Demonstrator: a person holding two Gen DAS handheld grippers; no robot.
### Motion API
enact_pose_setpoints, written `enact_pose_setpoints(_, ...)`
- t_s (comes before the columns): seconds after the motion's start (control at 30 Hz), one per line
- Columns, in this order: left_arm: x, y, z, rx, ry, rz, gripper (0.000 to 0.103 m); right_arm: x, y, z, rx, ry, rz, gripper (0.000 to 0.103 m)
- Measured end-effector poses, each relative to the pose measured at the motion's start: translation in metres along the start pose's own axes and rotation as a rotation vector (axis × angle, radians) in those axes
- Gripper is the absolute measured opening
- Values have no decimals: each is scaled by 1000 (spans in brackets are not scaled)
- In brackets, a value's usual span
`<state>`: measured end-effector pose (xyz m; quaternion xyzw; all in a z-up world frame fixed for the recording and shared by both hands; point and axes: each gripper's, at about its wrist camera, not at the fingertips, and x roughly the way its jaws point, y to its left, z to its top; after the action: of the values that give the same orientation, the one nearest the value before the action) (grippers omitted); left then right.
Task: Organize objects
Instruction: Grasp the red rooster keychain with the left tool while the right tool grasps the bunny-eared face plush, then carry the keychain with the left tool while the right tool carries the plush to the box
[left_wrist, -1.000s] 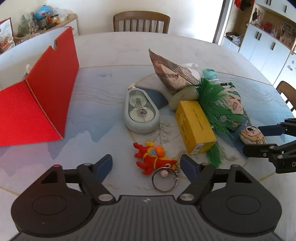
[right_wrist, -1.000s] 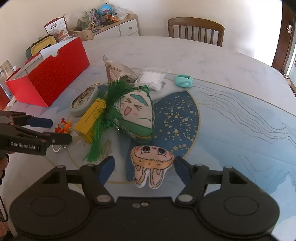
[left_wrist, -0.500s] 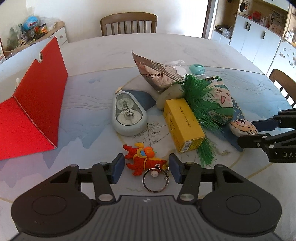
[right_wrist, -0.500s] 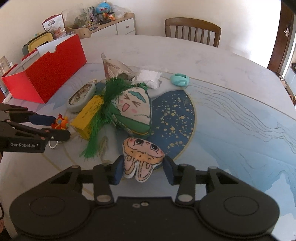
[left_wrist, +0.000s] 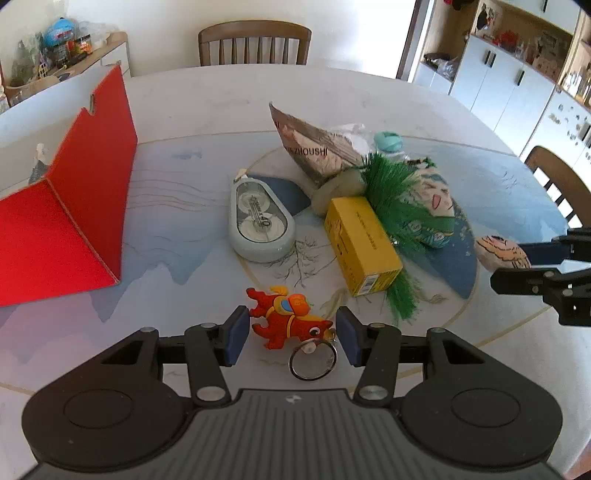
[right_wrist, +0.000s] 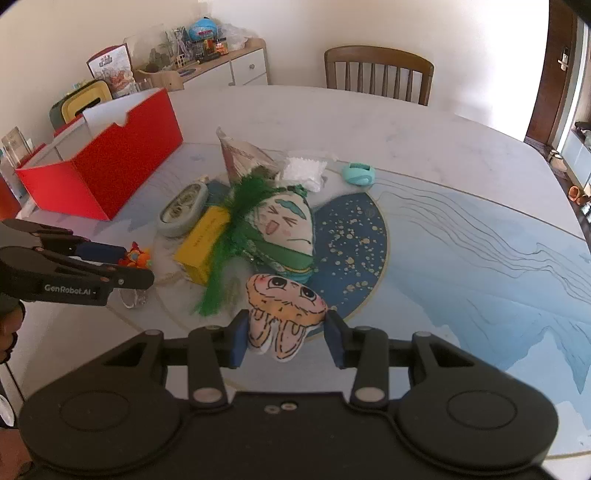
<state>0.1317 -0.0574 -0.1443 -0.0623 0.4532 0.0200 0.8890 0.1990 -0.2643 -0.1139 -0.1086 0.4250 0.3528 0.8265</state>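
A red-and-orange dragon keychain with a metal ring lies on the table right in front of me. My left gripper is shut on it, a blue pad against each end. In the right wrist view a small plush face with rabbit ears sits between the pads of my right gripper, shut on it and holding it a little above the table. An open red box stands at the left.
In the middle of the table lie a grey tape dispenser, a yellow carton, a green-tasselled plush, a snack packet and a teal item. A wooden chair stands behind the table.
Both grippers have closed from wide open: the left onto the dragon keychain, the right onto the plush face. The right one has risen slightly with the plush.
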Motion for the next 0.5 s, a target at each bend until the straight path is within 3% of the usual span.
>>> enact_pose_setpoints(0.5, -62, 30, 25, -31, -53, -61, 51, -36, 43, 32, -3, -40, 16, 41)
